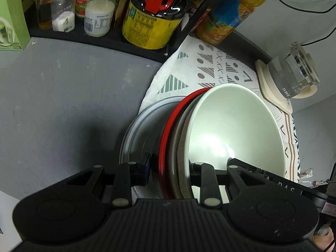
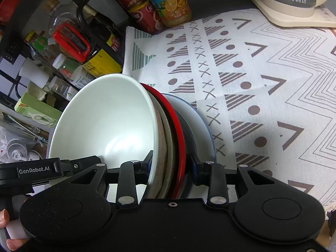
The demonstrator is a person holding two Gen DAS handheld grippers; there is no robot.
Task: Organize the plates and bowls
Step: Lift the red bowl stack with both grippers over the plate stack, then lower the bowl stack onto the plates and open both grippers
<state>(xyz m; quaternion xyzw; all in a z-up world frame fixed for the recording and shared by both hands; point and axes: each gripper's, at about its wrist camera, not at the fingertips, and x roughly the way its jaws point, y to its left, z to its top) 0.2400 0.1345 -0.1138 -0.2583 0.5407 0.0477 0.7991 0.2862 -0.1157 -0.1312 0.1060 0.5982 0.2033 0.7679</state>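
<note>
A stack of dishes hangs tilted between both grippers: a white bowl [image 1: 237, 126] [image 2: 109, 121] nested in a beige plate [image 1: 180, 147] [image 2: 162, 145] and a red plate [image 1: 168, 130] [image 2: 178, 130]. My left gripper [image 1: 170, 168] is shut over the stack's rim on one side. On the opposite rim my right gripper [image 2: 171, 163] is shut on the same stack. A grey plate [image 1: 138, 134] [image 2: 203, 124] lies just beyond the red one, over the patterned cloth [image 2: 262, 79]; I cannot tell whether it touches the stack.
A black rack [image 1: 100, 40] with bottles and jars runs along the back. An orange juice bottle [image 2: 168, 2] and red cans [image 2: 142, 14] stand at the cloth's far edge. A glass kettle on a cream base [image 2: 294, 6] sits at the far right, a green box [image 1: 12, 21] at the left.
</note>
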